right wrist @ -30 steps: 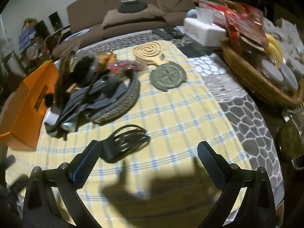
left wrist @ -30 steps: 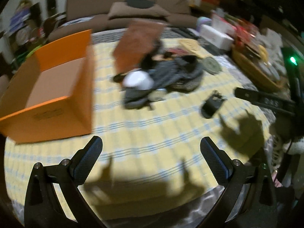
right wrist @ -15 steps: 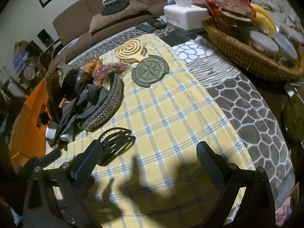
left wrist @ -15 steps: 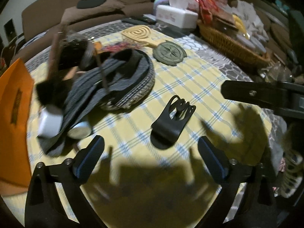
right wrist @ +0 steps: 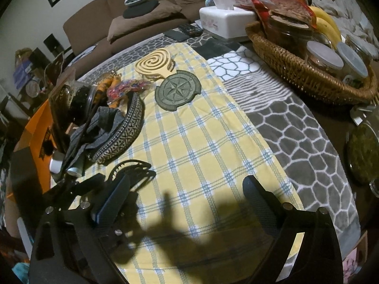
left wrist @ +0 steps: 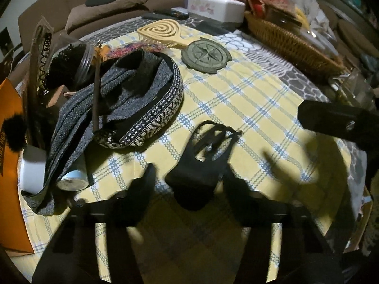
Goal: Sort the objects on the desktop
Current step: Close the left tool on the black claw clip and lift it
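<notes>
- Checked cloth, yellow with blue lines, covering the table; grey patterned blanket lying along its far edge.
- Orange box standing at the cloth's left edge.
- Wicker basket sitting at the right, holding jars and bananas.
- Grey scarf and patterned band lying heaped beside the box.
- Green round mat lying flat, touching the spiral wooden brush behind it.
- Right gripper hovering over bare cloth, fingers spread wide, pinching nothing.
- Left gripper pointing down at the cloth, jaws just closing, blurred, flanking the clip's base; contact not certain.
- Black hair clip lying near the cloth's front, between the left fingers, just beside the band.
</notes>
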A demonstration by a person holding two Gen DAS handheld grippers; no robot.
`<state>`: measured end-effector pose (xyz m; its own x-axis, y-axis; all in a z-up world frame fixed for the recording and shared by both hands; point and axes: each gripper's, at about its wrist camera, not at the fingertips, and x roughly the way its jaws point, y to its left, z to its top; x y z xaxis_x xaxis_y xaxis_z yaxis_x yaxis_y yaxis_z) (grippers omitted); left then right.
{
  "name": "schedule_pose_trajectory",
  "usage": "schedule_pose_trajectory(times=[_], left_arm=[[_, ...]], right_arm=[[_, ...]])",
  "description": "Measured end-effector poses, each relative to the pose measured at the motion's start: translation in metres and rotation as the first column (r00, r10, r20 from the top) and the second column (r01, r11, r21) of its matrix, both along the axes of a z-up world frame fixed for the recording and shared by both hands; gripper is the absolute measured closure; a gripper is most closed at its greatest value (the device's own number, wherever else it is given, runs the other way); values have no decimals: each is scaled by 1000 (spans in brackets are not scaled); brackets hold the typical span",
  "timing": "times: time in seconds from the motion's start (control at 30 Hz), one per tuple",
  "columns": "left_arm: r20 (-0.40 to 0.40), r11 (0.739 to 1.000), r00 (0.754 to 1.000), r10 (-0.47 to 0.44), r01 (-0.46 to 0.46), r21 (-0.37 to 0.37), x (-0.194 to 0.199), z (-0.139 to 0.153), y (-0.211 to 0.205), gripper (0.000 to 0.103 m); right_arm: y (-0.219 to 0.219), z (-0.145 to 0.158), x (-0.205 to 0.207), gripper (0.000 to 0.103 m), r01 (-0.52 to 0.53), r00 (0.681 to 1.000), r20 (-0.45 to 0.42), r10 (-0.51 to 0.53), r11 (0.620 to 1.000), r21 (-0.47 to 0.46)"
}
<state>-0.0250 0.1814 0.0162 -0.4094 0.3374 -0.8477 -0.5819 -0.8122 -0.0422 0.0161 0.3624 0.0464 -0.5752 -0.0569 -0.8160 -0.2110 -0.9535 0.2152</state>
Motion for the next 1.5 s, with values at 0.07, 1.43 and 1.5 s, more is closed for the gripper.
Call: schedule_pose_trajectory(times=[0.07, 1.43, 1.5], left_arm=[[19, 1000, 1000, 9, -9, 20, -2, 2, -4, 63], [164, 930, 967, 192, -233, 285, 23, 53, -157, 103], [145, 934, 970, 195, -229, 276, 26, 60, -166, 103]], right_arm=[[3, -2, 0, 9, 9, 1000, 7, -9, 1000, 8], [-84, -3, -7, 39, -171, 985, 10, 171, 983, 60], [-88, -2, -9, 41, -176, 984, 8, 176, 982, 63]])
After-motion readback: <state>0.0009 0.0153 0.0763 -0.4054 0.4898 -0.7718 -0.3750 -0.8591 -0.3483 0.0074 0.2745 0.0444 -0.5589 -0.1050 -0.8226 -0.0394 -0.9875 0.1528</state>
